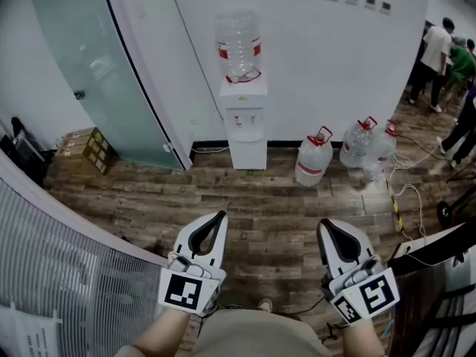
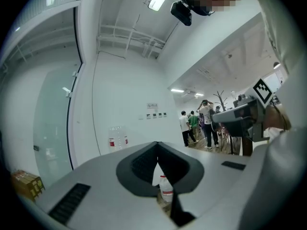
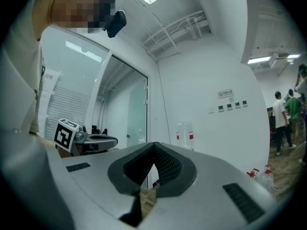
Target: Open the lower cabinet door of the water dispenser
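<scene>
Well short of the water dispenser [image 1: 247, 129], which stands against the white wall [image 1: 312, 58] with its lower cabinet door [image 1: 248, 153] shut, the left hand-held gripper [image 1: 218, 218] and right hand-held gripper [image 1: 326, 226] are held level, jaws together and empty, evidently pending approach.

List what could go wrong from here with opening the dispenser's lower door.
1. The left tongs and right tongs are both shut and well short of the water dispenser. Shut tips may slip off its lower cabinet door.
2. A hard pull might rock the bottle on top.
3. The water jugs and cable on the floor to its right could trip the approach.
</scene>
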Available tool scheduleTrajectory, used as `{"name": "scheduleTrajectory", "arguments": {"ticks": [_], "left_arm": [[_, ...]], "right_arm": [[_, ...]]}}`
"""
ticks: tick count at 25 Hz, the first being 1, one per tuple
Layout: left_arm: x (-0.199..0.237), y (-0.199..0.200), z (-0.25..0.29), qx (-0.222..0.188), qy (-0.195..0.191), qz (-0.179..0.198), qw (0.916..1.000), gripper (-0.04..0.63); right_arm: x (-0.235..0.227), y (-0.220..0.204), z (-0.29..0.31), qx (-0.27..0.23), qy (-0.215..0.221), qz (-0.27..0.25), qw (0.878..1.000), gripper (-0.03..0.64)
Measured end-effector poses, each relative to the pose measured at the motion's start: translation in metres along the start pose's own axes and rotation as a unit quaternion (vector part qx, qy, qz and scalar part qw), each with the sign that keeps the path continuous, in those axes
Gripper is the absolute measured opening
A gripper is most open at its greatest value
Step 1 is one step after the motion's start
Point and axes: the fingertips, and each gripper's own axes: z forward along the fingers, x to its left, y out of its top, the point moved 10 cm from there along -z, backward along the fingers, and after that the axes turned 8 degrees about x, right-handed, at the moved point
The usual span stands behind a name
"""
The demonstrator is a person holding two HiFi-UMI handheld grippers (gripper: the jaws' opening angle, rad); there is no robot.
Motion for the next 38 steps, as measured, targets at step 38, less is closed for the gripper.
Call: {"name": "scheduleTrajectory", "arguments": {"ticks": [38], "left_arm": [[0.205, -0.033, 0.229, 0.015, -0.022, 0.013, 0.9996, 0.006]], "right_arm": [[-0.113, -0.018, 0.3, 0.079, 0.004, 0.029, 0.996, 0.006]]}}
